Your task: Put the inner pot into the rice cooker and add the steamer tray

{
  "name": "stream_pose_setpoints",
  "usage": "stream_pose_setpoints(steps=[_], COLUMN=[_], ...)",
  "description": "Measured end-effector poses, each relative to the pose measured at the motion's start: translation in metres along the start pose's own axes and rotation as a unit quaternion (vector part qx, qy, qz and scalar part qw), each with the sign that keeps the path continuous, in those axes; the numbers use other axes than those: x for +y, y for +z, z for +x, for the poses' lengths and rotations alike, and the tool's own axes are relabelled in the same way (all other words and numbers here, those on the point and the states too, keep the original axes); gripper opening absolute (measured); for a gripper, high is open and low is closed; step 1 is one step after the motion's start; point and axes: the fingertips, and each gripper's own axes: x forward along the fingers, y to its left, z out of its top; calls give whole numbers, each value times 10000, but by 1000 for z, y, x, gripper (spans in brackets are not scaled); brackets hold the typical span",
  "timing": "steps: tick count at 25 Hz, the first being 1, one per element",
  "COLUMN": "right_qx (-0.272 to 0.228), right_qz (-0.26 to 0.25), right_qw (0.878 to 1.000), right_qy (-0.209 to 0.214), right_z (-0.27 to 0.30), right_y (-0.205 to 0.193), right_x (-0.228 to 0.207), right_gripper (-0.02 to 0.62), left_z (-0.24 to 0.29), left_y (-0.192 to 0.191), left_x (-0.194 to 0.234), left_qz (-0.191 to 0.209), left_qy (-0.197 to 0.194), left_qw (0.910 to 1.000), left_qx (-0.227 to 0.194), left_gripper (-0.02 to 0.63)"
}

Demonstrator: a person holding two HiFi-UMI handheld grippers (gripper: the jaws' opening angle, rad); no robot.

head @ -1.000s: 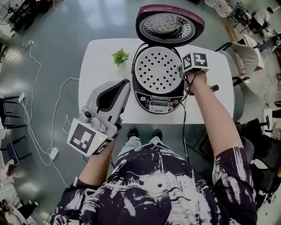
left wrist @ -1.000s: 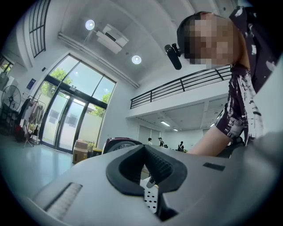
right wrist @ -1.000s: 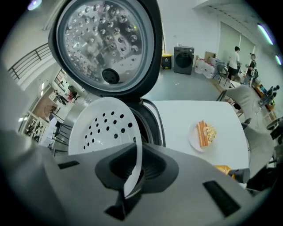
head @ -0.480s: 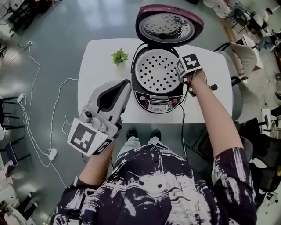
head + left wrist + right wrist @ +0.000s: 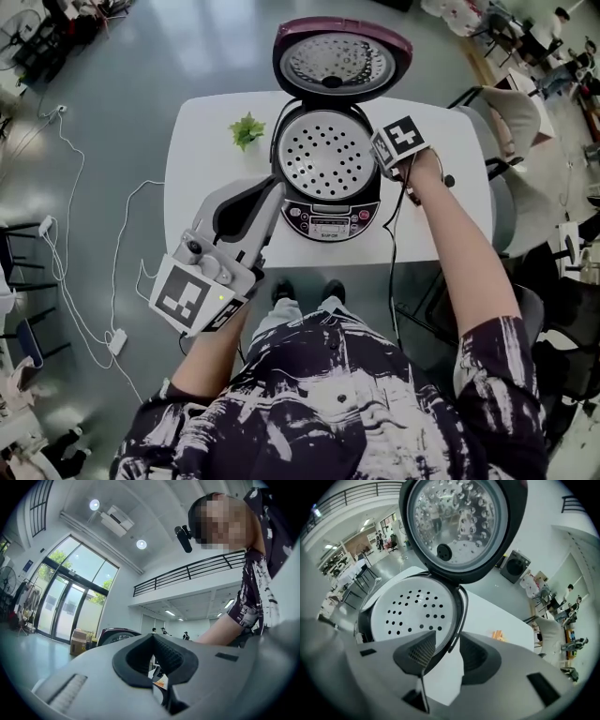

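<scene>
Since the earlier frame the right gripper (image 5: 382,159) has turned at the wrist, so that its marker cube (image 5: 400,139) now sits tilted and a little nearer the cooker's right edge, and its jaws have just been opening. The white round steamer tray with its field of small holes (image 5: 322,155) lies flat in the mouth of the black and silver rice cooker (image 5: 330,220), in the upper middle of the head view; it fills the opening, so we cannot make out the inner pot beneath it. In the right gripper view the tray (image 5: 412,611) fills the left centre. The right gripper (image 5: 447,641) stands spread, with the cooker's thin dark edge line running through the gap and neither pad pressing on it. The cooker's maroon lid with a shiny dimpled inner plate (image 5: 340,61) stands open at the top of the frame. The cooker rests on a white rectangular table (image 5: 202,150), where a small green leafy sprig (image 5: 246,130) lies just left of it, apart from the housing. At lower left of the head view the left gripper (image 5: 272,187) hangs over the table's near left part, close to the cooker's front left without touching it. In its own view the left gripper (image 5: 152,637) has its ridged pads pressed together at the tips with nothing pinched between them. A white cable (image 5: 112,281) trails over the grey floor at the left edge of the frame.
</scene>
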Motion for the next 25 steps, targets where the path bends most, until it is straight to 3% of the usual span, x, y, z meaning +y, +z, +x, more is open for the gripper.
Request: stream_pose_setpoints(steps=[3,6,8,11,13,14,16,19,22,25], right_qx=[-683,-1999,-3264,-5072,-5782,-5968,-6156,-6208,-6220,-6363], right_qz=[291,483,373,163,124,87,-101,-331,-337,-342], right_qw=[9965,9734,9356,8499,8049,7929,7825,7817,7802,7685], right_qy=[377,1008,1296,1421,1328,1230,925,501,573,574], right_z=[-23,-76,-135,-240,-292,-309,-328,-333,-330,-334], right_y=[14,37,51,51,37,28,13,-5,-15,-17], right_x=[6,25,41,61,69,71,75,77,79,78], right_gripper=[152,152,129,45,14,11,8,5,-2,-2], left_z=[3,6,9,17,23,26,32,44,52,55], left_y=[-1,-2,-1,3,6,9,13,17,16,17], left_x=[-5,-7,-7,-7,-9,-10,-16,-26,-33,-37], left_qz=[33,82,141,310,384,394,400,390,459,563], left_qy=[-34,-31,-35,-24,-12,-14,-50,-157,-150,-95], left_qw=[10000,9999,9997,9990,9987,9986,9986,9984,9979,9973], left_qx=[48,131,207,309,346,350,352,369,426,459], left_gripper=[5,5,5,5,5,5,5,5,5,5])
